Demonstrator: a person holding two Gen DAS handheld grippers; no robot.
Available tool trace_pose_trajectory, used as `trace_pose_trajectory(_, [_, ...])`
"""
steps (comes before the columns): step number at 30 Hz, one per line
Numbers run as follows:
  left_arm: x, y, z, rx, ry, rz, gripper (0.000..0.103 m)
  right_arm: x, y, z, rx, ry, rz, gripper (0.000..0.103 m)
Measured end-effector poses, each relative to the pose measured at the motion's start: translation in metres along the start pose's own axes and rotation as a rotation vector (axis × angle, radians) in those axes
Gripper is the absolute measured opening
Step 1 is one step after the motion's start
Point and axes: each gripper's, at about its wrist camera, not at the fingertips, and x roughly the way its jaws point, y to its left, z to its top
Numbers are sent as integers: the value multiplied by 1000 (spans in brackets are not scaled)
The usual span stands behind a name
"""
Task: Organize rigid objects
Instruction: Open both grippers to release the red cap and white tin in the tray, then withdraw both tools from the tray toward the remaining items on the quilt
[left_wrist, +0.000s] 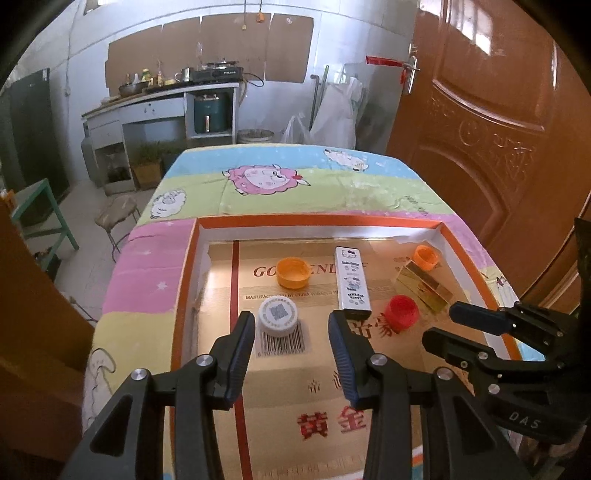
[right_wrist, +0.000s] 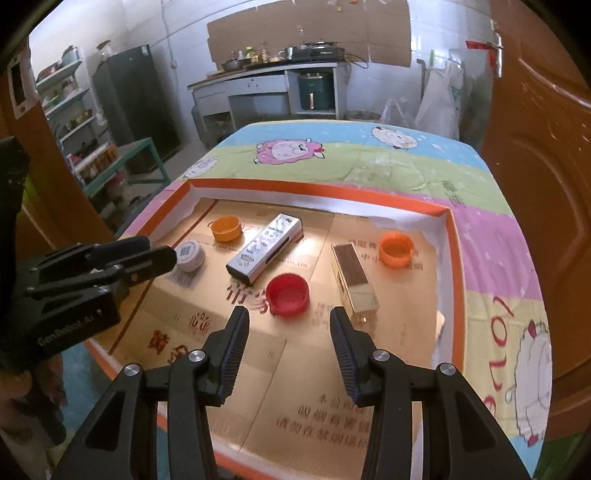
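A shallow orange-rimmed tray (left_wrist: 317, 220) (right_wrist: 314, 192) lined with gold cardboard holds all the objects. My left gripper (left_wrist: 291, 326) (right_wrist: 159, 253) is open above the tray's near left, with nothing between its fingers. A white cap (left_wrist: 277, 316) (right_wrist: 189, 254) lies just beyond its left finger, and a white cartoon-printed box (left_wrist: 351, 278) (right_wrist: 264, 249) ends at its right fingertip. My right gripper (right_wrist: 289, 323) (left_wrist: 441, 325) is open and holds nothing. A red cap (right_wrist: 287, 295) (left_wrist: 402, 313) lies just past its tips, with a gold box (right_wrist: 354, 280) (left_wrist: 424, 286) to the right.
Two orange caps lie further back, a larger one (left_wrist: 292, 272) (right_wrist: 224, 228) at the left and a smaller one (left_wrist: 425, 257) (right_wrist: 397, 249) at the right corner. The tray rests on a cartoon-sheep cloth (left_wrist: 295, 177). A brown door (left_wrist: 498, 129) stands close on the right.
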Motion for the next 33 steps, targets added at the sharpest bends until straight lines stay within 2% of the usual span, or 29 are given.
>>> trace_pose_trajectory(33, [-107,-28,-36,3,-109,-41,41,-106,36,-38,11,-95,-62,47])
